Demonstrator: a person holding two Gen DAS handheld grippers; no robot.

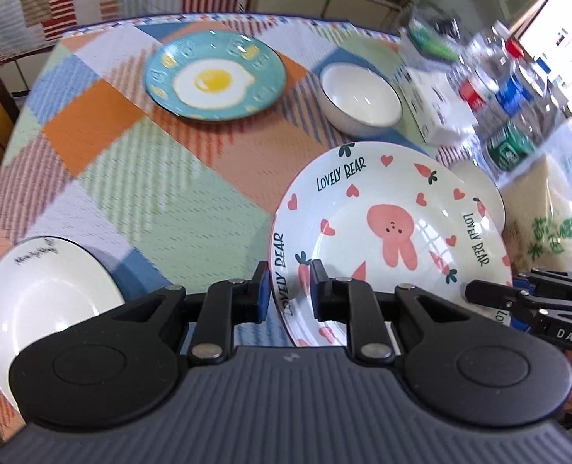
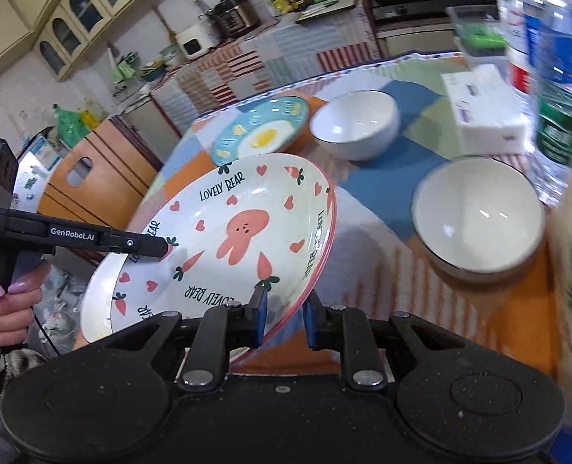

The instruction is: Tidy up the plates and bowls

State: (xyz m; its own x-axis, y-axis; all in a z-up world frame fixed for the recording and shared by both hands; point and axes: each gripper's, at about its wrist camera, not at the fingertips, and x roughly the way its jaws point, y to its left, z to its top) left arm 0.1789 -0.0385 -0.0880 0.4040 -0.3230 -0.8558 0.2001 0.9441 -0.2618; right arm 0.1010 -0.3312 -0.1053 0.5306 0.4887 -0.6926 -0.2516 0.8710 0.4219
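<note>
I've got the Lovely Bear plate (image 1: 394, 232) pinched on two opposite sides of its rim. Left gripper (image 1: 288, 290) straddles one edge, and right gripper (image 2: 284, 309) is clamped on the opposite edge. Both jaws are nearly closed with the rim between the blue pads. A two-sided hold makes sense for a wide, shallow dish like this: one pinch point would let it swing.

The plate is tilted and looks clear of the checked tablecloth (image 1: 139, 178), its far edge overlapping the larger white bowl (image 2: 479, 216) behind it in the left view. It's empty.

Other dishes are all empty and sit apart on the table:
- fried-egg plate (image 1: 214, 77) at the far side
- small white bowl (image 1: 359, 96) just beside it
- white plate with black script (image 1: 46, 297) near the left edge

The tissue box (image 2: 487, 112) and water bottles (image 1: 510, 89) crowd the right side, so I judge stacking space to be toward the centre-left. My guess: the bear plate goes onto another plate.
</note>
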